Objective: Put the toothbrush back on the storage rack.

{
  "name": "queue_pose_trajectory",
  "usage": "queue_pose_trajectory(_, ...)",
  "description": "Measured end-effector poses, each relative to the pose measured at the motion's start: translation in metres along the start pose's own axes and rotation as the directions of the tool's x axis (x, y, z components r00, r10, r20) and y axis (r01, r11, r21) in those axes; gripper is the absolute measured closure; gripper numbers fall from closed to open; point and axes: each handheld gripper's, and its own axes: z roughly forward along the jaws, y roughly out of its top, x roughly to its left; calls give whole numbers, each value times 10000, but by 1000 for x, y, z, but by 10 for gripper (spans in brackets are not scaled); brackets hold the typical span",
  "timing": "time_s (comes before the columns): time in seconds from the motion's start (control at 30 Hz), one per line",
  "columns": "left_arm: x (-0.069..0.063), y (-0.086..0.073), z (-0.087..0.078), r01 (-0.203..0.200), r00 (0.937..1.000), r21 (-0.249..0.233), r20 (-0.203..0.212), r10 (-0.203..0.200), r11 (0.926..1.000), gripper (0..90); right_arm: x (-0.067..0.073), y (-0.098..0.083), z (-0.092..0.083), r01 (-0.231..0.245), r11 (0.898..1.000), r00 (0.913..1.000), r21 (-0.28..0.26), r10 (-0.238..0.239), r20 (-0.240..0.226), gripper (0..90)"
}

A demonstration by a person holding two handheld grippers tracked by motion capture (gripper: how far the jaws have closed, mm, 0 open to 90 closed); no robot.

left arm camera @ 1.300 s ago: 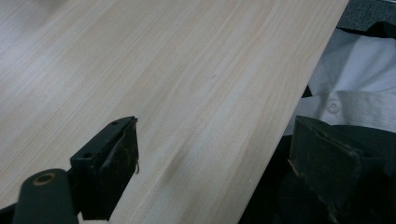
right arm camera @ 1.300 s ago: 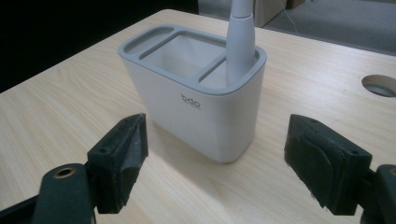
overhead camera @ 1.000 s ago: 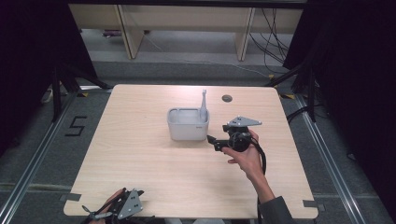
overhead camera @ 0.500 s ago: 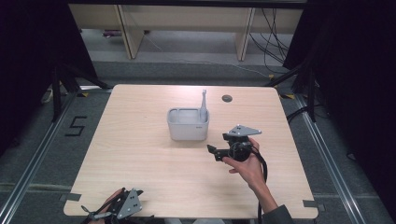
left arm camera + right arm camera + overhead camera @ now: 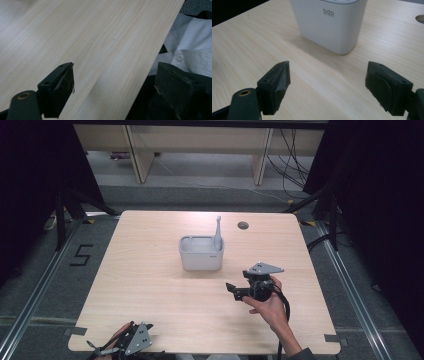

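Note:
A white rectangular holder marked "bdo" stands upright near the table's middle, with a grey long-handled brush sticking up from its right end. My right gripper hovers in front and to the right of it, jaws pointing left, open and empty. In the right gripper view the holder stands a short way beyond my right gripper, clear of both jaws. My left gripper rests at the table's front left edge. In the left gripper view my left gripper is open, straddling the table edge with nothing between its jaws.
The light wooden table has a round cable hole at the back right. Black curtains and metal floor rails flank it. A white shirt shows beyond the table edge in the left gripper view.
My right gripper has drawn back from the holder toward the table's front. The left gripper has stayed at the front edge.

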Motion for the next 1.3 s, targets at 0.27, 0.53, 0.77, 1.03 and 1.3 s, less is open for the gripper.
queue_pose_trajectory(0.27,0,0,0,-65,10000,29,-29,65,10000,152,4,-13,-3,-424,9988,9990,224,421,120,208)
queue_pose_trajectory(0.53,0,0,0,-92,10000,49,-11,92,9999,152,7,-21,-7,-416,9988,9991,260,416,-10,208)
queue_pose_trajectory(0.77,0,0,0,-99,10000,67,-1,99,9999,152,10,-28,-12,-385,9986,9992,352,388,-78,208)
queue_pose_trajectory(1.03,0,-1,0,-93,10000,59,-6,93,9999,152,11,-36,-17,-378,9986,9992,371,382,-102,208)
queue_pose_trajectory(1.3,0,-1,-1,-69,10000,48,-8,69,10000,152,13,-42,-21,-419,9987,9989,299,425,-193,206)
